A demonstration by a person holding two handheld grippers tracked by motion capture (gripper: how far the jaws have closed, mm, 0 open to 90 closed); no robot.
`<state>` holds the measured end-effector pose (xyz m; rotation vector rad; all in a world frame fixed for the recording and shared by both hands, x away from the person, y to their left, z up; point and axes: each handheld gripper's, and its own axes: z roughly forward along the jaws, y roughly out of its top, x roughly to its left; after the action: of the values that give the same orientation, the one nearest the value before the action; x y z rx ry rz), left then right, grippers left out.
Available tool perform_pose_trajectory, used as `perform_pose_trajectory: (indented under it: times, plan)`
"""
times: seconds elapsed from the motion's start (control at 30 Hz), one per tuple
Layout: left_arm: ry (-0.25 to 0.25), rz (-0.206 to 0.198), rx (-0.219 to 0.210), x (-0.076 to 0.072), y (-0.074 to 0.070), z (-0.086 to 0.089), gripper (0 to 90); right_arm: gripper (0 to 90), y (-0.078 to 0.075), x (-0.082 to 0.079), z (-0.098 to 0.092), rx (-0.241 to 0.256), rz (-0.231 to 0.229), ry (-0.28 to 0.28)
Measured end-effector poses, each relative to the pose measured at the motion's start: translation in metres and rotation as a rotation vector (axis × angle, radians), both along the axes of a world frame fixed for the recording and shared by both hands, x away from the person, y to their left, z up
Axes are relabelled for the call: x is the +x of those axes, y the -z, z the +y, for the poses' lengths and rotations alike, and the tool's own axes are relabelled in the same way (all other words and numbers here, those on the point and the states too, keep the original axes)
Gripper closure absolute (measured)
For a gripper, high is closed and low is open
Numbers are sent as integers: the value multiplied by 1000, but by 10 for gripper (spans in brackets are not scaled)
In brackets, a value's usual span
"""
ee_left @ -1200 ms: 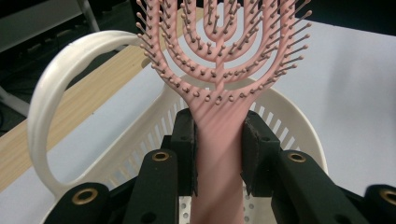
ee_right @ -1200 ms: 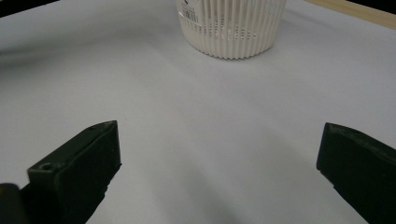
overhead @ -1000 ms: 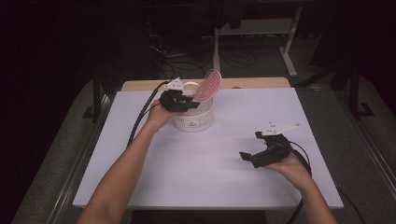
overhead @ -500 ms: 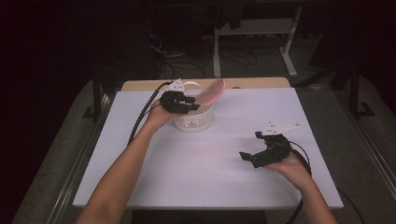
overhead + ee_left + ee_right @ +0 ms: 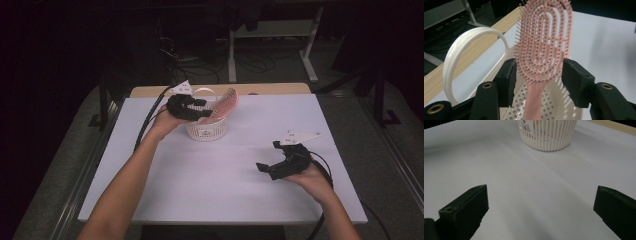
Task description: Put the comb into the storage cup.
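The lower end of the pink hairbrush (image 5: 543, 47) drops out of sight below the left gripper (image 5: 537, 75), so I can't see where its handle ends; its oval head is slotted, bristles facing the camera, standing over the white basket (image 5: 206, 126) between jaws set just apart from its edges; the basket's looped handle (image 5: 459, 55) arches beside it; the right gripper (image 5: 280, 162) rests on the white table (image 5: 210, 190), jaws wide, holding nothing.

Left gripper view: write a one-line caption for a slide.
A pink hairbrush stands between the open left gripper jaws, its handle down in a white basket.
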<state>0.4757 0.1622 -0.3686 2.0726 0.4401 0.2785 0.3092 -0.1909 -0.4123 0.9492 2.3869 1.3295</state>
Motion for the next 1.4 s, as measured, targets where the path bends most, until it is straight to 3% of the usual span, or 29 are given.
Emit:
perform_pose_trajectory:
  times: [0.17,0.33,0.77,1.4]
  plan:
    - [-1,28,-22,-3,-7,7,391,0,0,0,0,2,0,-2]
    - [-8,45,-19,-5,-12,14,336,0,0,1,0,1,1,-5]
    - [-48,66,-45,-13,-18,36,191,0,0,0,-3,12,1,2]
    - [-85,69,-24,-57,-16,69,32,0,0,-2,-2,5,2,8]
